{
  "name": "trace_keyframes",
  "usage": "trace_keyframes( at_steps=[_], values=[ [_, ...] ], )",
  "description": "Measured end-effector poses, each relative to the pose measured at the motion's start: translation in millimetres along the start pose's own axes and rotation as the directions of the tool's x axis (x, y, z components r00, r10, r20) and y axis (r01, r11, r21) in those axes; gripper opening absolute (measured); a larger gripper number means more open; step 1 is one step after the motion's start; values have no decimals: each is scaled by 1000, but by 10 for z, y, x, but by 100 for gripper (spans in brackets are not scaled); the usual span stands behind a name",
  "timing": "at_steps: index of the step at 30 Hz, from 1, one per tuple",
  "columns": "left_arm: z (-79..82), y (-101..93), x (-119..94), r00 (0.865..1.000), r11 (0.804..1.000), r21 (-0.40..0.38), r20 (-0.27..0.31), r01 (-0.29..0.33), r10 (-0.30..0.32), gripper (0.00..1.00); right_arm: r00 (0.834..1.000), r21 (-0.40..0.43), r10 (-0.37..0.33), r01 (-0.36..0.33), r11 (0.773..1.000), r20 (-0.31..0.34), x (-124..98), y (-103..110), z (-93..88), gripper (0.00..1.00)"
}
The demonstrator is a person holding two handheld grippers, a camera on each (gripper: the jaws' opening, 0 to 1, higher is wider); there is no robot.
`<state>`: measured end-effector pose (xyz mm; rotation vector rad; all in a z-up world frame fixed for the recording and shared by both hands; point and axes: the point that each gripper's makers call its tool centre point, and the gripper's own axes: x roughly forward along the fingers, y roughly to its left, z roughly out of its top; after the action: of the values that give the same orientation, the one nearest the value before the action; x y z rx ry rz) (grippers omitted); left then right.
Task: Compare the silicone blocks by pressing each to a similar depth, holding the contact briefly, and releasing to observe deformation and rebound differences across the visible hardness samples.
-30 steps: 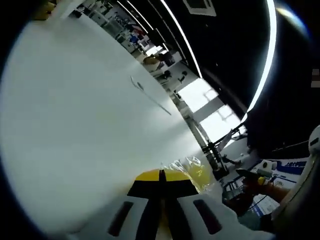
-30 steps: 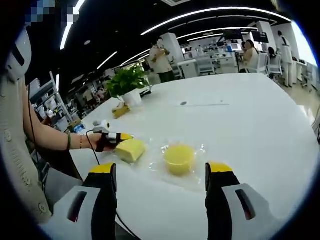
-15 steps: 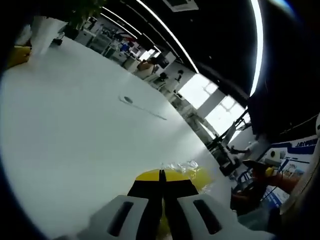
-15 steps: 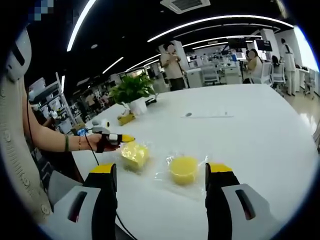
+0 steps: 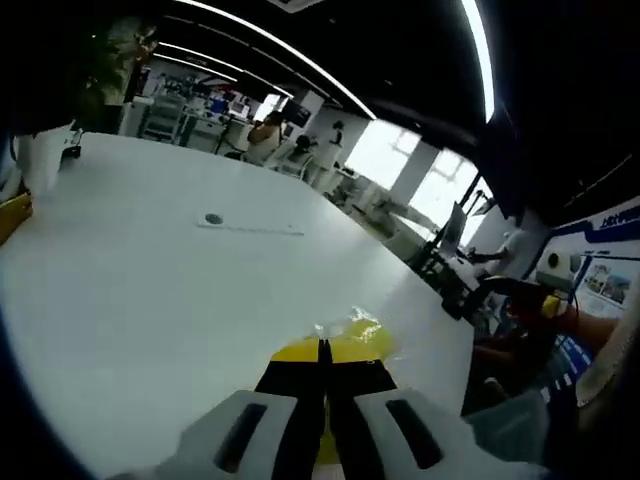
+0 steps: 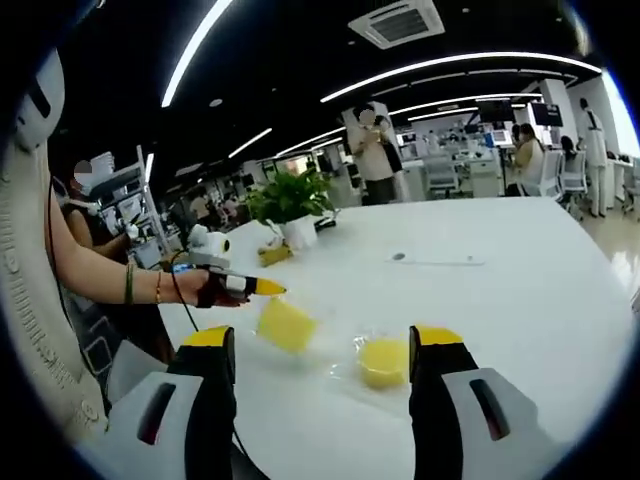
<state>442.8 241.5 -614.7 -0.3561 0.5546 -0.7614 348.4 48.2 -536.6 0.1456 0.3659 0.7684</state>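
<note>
Jaws of your right tool (image 6: 321,345) are standing wide apart over the white desk (image 6: 520,290). Round yellow silicone block (image 6: 383,362) is sitting between them in clear wrap, square yellow block (image 6: 285,324) just beside it. Your left tool (image 6: 262,288), jaws together, is hovering near the square block. Potted plant (image 6: 290,205) is standing farther back.

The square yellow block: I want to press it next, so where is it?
In the right gripper view, the square yellow block lies on the white table, left of the round yellow block, by the left tool.
</note>
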Motion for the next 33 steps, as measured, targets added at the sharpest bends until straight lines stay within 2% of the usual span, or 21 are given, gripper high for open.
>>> trace_keyframes(
  at_steps=[3, 7, 21, 27, 33],
  values=[
    [34, -137, -14, 1000, 998, 61, 3, -4, 4, 0, 1000, -14, 10, -9, 1000, 19, -56, 25, 58, 65],
    [85, -211, -37, 1000, 997, 80, 10, -16, 15, 0, 999, -26, 14, -14, 1000, 33, -111, 25, 100, 66],
    [638, -653, -196, 998, 976, 215, 56, -23, 11, 0, 997, -71, 50, -45, 996, 63, -215, -6, 310, 67],
    [880, -851, -251, 996, 968, 252, 82, -4, -17, 0, 996, -100, 65, -58, 993, 63, -202, -9, 415, 68],
    [1033, -1014, -285, 995, 956, 292, 81, 27, -53, 0, 995, -135, 91, -84, 987, 50, -165, -32, 540, 68]
  ],
)
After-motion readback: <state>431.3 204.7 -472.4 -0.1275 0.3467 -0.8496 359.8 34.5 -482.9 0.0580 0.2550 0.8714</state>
